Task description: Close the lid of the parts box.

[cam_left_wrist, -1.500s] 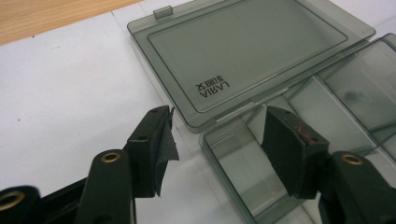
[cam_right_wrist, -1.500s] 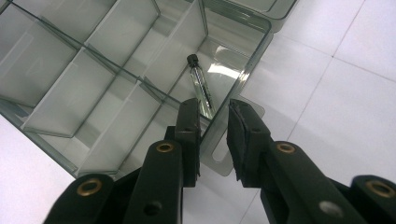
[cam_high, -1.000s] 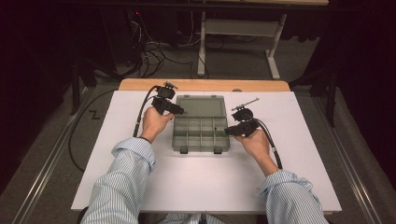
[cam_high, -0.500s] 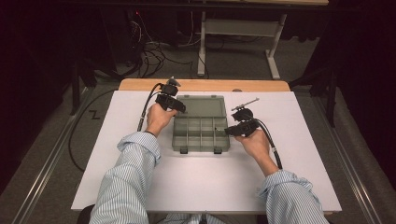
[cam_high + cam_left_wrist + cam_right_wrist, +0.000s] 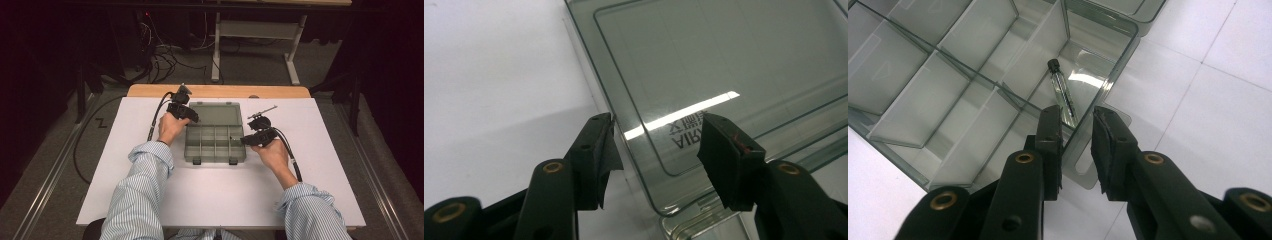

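Since a second ago, left gripper [image 5: 654, 142] moved to the lid [image 5: 724, 60], closing yet spread; right gripper [image 5: 1076, 127] stays spread.

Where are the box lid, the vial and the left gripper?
box lid [image 5: 724, 60]: left gripper view, clear flat panel.
vial [image 5: 1062, 92]: right gripper view, glass body.
left gripper [image 5: 656, 132]: left gripper view, midway between tips.

On your counter [image 5: 150, 190] the compartment box [image 5: 215, 145] sits at the middle, its open lid [image 5: 217, 114] lying flat behind it toward the far edge. Your left claw [image 5: 186, 114] is at the lid's left edge, one jaw outside the rim and one over the lid. Your right claw [image 5: 249, 140] is at the box's right wall. A vial [image 5: 1062, 95] lies in the compartment just inside that wall, right before the jaws.
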The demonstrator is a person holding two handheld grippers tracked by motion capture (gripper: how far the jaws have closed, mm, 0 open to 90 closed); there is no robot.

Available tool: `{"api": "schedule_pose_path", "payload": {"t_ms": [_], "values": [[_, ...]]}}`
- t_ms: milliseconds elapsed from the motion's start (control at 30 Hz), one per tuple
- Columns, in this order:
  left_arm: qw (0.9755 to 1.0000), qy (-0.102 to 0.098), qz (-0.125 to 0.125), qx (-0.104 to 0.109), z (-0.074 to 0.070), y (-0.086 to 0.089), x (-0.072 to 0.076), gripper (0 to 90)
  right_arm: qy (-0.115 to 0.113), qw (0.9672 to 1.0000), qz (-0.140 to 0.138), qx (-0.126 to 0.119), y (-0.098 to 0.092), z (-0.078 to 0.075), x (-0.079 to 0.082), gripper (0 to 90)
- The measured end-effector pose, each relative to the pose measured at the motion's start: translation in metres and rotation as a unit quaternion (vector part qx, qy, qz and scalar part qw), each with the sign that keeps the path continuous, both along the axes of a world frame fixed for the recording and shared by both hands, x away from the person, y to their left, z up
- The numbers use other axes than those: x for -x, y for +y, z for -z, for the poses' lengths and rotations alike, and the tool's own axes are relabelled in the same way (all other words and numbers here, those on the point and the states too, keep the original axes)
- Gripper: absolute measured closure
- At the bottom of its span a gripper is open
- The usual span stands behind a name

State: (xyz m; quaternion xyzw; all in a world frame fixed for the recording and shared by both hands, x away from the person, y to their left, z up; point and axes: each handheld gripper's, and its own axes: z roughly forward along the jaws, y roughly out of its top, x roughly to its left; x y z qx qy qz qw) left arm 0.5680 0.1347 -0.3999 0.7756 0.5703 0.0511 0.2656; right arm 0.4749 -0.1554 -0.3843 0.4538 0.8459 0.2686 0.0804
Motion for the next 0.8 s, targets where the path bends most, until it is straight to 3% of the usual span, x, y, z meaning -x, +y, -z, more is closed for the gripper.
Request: {"api": "schedule_pose_path", "payload": {"t_ms": [333, 633, 800], "values": [[0.9988, 0.020, -0.013, 0.042, 0.006, 0.006, -0.005, 43.2, -0.001, 1.0000, -0.002, 0.000, 0.000, 0.000, 0.000, 76.2], [0.9980, 0.021, -0.017, 0.057, 0.009, 0.009, -0.007, 41.8, -0.002, 1.0000, -0.003, 0.002, 0.000, 0.000, -0.001, 76.2], [0.9958, 0.035, -0.022, 0.082, 0.012, 0.012, -0.010, 41.6, -0.001, 1.0000, -0.002, 0.002, 0.000, 0.000, 0.000, 76.2]]}}
